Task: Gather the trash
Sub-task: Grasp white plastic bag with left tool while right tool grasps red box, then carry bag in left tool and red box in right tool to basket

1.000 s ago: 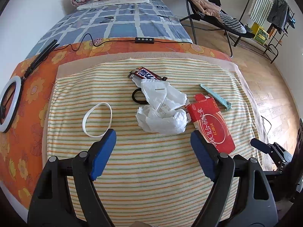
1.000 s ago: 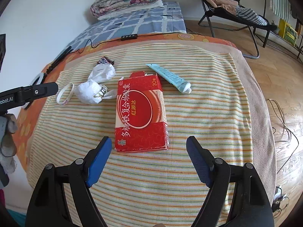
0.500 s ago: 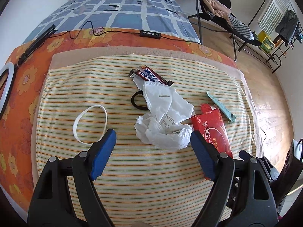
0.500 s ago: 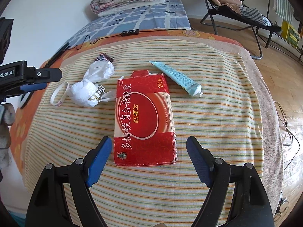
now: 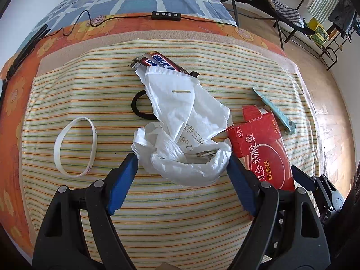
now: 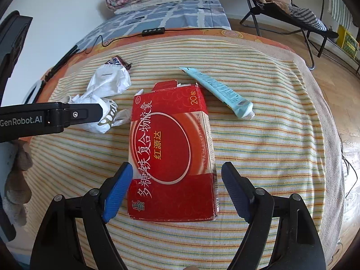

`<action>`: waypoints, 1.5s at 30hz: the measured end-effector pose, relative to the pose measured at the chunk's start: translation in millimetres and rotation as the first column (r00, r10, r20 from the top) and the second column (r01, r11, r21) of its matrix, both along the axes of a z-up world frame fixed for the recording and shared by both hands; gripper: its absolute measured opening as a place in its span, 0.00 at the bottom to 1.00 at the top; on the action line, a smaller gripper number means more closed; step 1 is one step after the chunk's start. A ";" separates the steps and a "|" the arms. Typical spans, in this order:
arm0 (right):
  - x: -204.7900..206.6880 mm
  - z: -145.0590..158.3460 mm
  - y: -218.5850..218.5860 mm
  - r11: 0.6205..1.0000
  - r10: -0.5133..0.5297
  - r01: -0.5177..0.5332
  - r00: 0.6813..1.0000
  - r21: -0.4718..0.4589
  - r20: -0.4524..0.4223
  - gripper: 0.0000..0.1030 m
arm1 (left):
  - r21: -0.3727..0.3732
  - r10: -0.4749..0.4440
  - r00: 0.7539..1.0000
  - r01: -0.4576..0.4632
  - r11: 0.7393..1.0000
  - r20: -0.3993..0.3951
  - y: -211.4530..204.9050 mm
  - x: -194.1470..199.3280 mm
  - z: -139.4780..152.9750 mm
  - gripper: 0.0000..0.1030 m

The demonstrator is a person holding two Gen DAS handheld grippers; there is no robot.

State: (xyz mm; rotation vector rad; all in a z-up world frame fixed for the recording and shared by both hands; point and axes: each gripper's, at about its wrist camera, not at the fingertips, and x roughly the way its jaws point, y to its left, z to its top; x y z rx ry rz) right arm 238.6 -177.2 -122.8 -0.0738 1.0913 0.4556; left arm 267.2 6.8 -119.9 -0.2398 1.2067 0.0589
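A crumpled white plastic bag (image 5: 182,135) lies on the striped towel (image 5: 67,202); it also shows in the right wrist view (image 6: 105,94). My left gripper (image 5: 182,175) is open, its blue fingertips on either side of the bag's near end. A red medicine box (image 6: 171,153) lies flat to the bag's right, also in the left wrist view (image 5: 261,150). My right gripper (image 6: 177,186) is open, its fingertips flanking the box's near end. A candy wrapper (image 5: 162,64) lies behind the bag and a teal tube (image 6: 218,92) right of the box.
A white wristband (image 5: 74,144) and a black hair tie (image 5: 139,108) lie left of the bag. A black cable with a controller (image 5: 165,15) crosses the orange sheet behind. A folding chair (image 6: 288,6) stands on the wood floor at right.
Both grippers have moved forward and down. The left now straddles the white bag's near end, the right the red box's near end. Both stayed open.
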 end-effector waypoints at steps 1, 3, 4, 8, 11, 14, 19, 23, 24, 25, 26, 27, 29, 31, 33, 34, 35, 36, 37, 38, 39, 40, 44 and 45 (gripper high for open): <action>0.8 -0.3 0.8 1.000 -0.001 0.001 1.000 0.002 -0.001 0.80 | -0.010 0.001 1.000 -0.001 1.000 -0.004 0.2 0.7 -3.0 0.81; 2.6 -0.4 3.1 1.000 0.000 0.000 1.000 0.006 -0.005 0.80 | -0.036 0.003 1.000 -0.003 0.999 -0.009 1.4 1.3 -7.8 0.81; 3.0 -0.1 4.3 1.000 0.003 -0.003 1.000 0.010 -0.011 0.80 | -0.046 0.004 1.000 -0.004 0.999 -0.006 2.1 1.5 -8.9 0.81; 0.3 -2.0 13.3 0.999 0.041 -0.041 0.999 -0.018 -0.006 0.81 | -0.095 0.006 1.000 -0.005 0.996 0.008 7.9 0.8 -10.0 0.74; 2.2 -7.3 17.5 0.998 0.047 -0.048 0.999 -0.037 -0.015 0.82 | -0.116 0.013 1.000 -0.011 0.993 0.015 10.2 -1.9 -8.0 0.70; 3.5 -12.9 24.1 0.994 0.064 -0.066 0.998 -0.082 -0.025 0.83 | -0.109 0.001 1.000 0.001 0.994 0.024 8.1 -4.9 -5.0 0.66; 2.0 -9.6 20.5 0.995 0.066 -0.069 0.997 -0.072 -0.033 0.82 | -0.120 0.008 1.000 -0.005 0.993 0.028 12.4 -13.5 -2.1 0.65; -5.6 -5.8 13.0 0.995 0.080 -0.082 0.996 -0.053 -0.034 0.82 | -0.124 0.008 0.999 -0.003 0.992 0.043 18.2 -27.9 6.5 0.65; -8.8 -4.6 11.1 0.995 0.084 -0.085 0.996 -0.055 -0.029 0.82 | -0.122 0.007 0.999 -0.001 0.992 0.045 19.8 -33.0 8.9 0.65; -12.4 -3.6 10.3 0.995 0.087 -0.089 0.996 -0.055 -0.026 0.82 | -0.122 0.004 0.999 0.002 0.993 0.047 21.3 -38.5 11.2 0.65; -16.3 -2.7 9.2 0.994 0.093 -0.094 0.995 -0.053 -0.027 0.81 | -0.118 0.002 0.999 0.003 0.993 0.049 22.3 -44.1 13.3 0.65; -20.5 -1.7 7.5 0.994 0.099 -0.100 0.995 -0.049 -0.027 0.81 | -0.113 0.000 0.999 0.006 0.994 0.048 22.9 -49.8 15.3 0.65; -30.1 0.4 4.0 0.993 0.110 -0.111 0.994 -0.048 -0.022 0.81 | -0.109 -0.008 0.999 0.014 0.994 0.052 23.6 -61.9 19.1 0.65; -40.1 2.3 1.1 0.992 0.120 -0.121 0.993 -0.045 -0.018 0.81 | -0.100 -0.019 0.998 0.024 0.995 0.054 23.2 -74.4 23.2 0.65; -49.8 4.4 -2.9 0.992 0.123 -0.124 0.992 -0.040 -0.014 0.81 | -0.092 -0.029 0.998 0.034 0.995 0.059 22.5 -87.9 27.8 0.65; -54.1 6.0 -4.8 0.991 0.125 -0.126 0.992 -0.034 -0.014 0.81 | -0.089 -0.033 0.997 0.039 0.995 0.064 22.0 -95.0 30.3 0.65; -59.1 7.9 -6.8 0.992 0.126 -0.126 0.992 -0.029 -0.012 0.81 | -0.087 -0.036 0.997 0.042 0.995 0.068 21.7 -102.2 32.5 0.65; -64.2 9.8 -8.8 0.991 0.129 -0.130 0.992 -0.024 -0.012 0.81 | -0.088 -0.040 0.997 0.046 0.995 0.070 21.0 -108.6 34.3 0.65; -69.1 12.1 -10.4 0.991 0.134 -0.134 0.991 -0.022 -0.010 0.81 | -0.091 -0.038 0.997 0.044 0.995 0.071 21.2 -116.1 36.1 0.65; -74.2 14.7 -12.1 0.991 0.136 -0.136 0.991 -0.021 -0.005 0.81 | -0.098 -0.037 0.997 0.044 0.994 0.072 21.3 -123.1 37.4 0.65; -79.2 17.6 -14.0 0.990 0.140 -0.139 0.990 -0.020 0.001 0.81 | -0.102 -0.040 0.997 0.047 0.994 0.072 20.8 -129.0 38.8 0.65; -83.9 21.0 -15.5 0.990 0.143 -0.143 0.990 -0.020 0.006 0.81 | -0.101 -0.042 0.996 0.049 0.994 0.073 19.8 -136.3 40.4 0.65; -107.1 36.1 -23.1 0.987 0.159 -0.159 0.987 -0.005 0.017 0.81 | -0.098 -0.062 0.995 0.070 0.993 0.082 12.9 -166.7 47.9 0.65; -113.9 40.0 -24.9 0.986 0.164 -0.164 0.986 -0.001 0.021 0.81 | -0.098 -0.067 0.994 0.075 0.992 0.083 10.9 -174.6 49.5 0.65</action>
